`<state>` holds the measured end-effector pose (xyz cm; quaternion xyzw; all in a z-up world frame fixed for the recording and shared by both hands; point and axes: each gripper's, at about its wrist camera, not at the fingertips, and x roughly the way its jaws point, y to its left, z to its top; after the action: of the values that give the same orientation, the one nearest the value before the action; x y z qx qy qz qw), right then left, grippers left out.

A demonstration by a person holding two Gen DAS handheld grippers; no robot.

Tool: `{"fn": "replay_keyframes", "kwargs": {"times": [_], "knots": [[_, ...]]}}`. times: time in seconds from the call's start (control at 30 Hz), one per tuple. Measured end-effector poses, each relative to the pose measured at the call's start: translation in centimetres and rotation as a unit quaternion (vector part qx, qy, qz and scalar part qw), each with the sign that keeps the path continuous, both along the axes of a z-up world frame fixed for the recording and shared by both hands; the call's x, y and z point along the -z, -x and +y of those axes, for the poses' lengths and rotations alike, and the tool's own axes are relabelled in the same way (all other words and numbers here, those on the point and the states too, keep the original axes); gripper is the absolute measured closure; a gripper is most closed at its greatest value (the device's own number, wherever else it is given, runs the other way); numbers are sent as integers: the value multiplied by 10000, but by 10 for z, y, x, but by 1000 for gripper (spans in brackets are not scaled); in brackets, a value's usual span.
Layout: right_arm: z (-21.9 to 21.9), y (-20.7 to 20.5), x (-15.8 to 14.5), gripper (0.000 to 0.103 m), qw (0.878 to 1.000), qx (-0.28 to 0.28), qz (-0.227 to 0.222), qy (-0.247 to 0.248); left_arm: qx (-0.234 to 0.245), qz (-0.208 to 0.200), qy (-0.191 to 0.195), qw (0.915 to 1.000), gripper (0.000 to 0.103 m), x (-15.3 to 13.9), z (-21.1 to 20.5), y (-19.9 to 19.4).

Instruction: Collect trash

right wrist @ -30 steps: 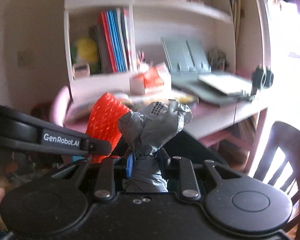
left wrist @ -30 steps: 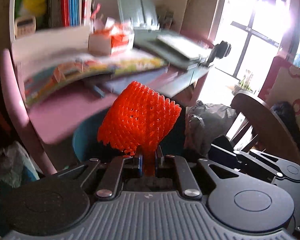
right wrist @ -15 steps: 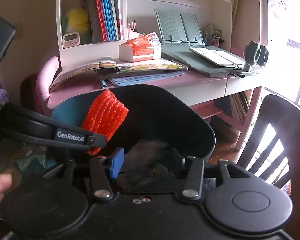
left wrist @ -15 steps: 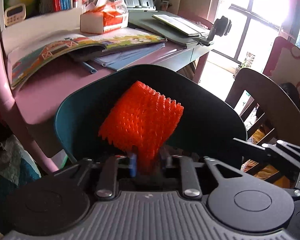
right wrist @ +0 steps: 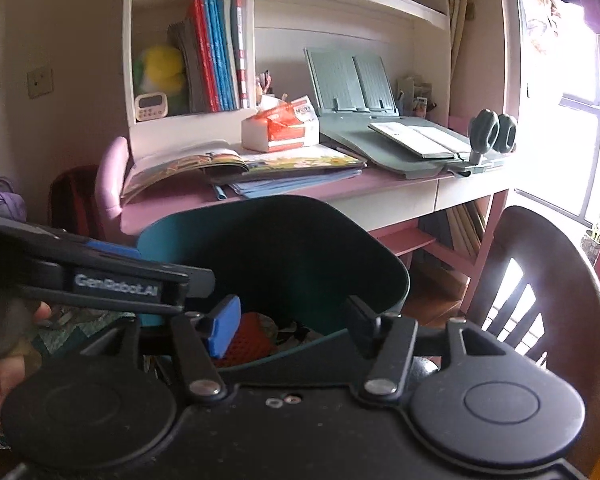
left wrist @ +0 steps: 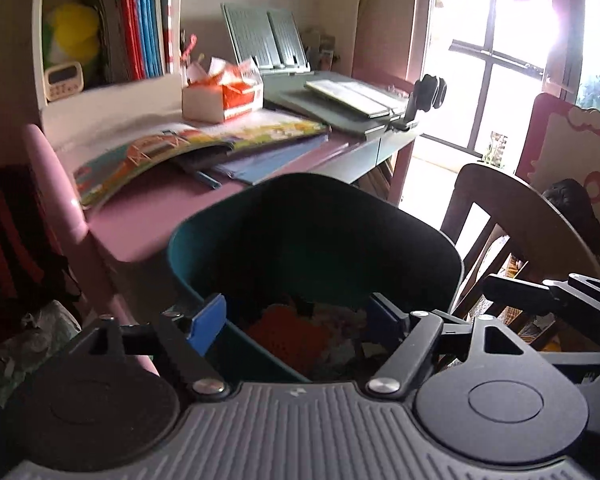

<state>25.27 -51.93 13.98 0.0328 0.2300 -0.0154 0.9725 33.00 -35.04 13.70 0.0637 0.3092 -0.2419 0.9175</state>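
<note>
1. The left gripper (left wrist: 292,322) hangs over the dark teal plastic bin (left wrist: 188,248), its jaws spreading apart with nothing pinched between them.
2. The right gripper (right wrist: 290,326) hangs beside it over the same bin, jaws likewise opening and empty.
3. The orange foam-net wrapper (left wrist: 286,334) lies at the bottom of the bin among other crumpled trash.
4. A dark wooden chair (right wrist: 548,248) stands right of the bin.
5. Beyond stands a pink desk (right wrist: 188,200) carrying an open picture book (right wrist: 180,164) and an orange-and-white tissue box (right wrist: 278,128).
</note>
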Motion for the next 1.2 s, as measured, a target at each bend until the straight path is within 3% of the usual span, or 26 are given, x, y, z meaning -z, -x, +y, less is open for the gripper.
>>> {"fn": "replay_keyframes", "kwargs": {"times": [0.23,0.4,0.53,0.83,1.2], "knots": [[5,26,-9,38,9994,25,-323,-152,-65,-154,313,9994,16,-11,28,24],[2,38,-16,37,9989,-57,-283,-373,-127,-285,314,9990,15,-16,45,41],[7,49,-24,37,9991,-146,-178,-354,-126,-302,469,9984,1,-20,60,55],[30,70,-49,37,9996,-245,29,-139,-157,-223,398,9988,1,-37,73,83],[41,99,-78,37,9997,-223,-90,-14,-189,-348,383,9985,1,-72,77,110]]}}
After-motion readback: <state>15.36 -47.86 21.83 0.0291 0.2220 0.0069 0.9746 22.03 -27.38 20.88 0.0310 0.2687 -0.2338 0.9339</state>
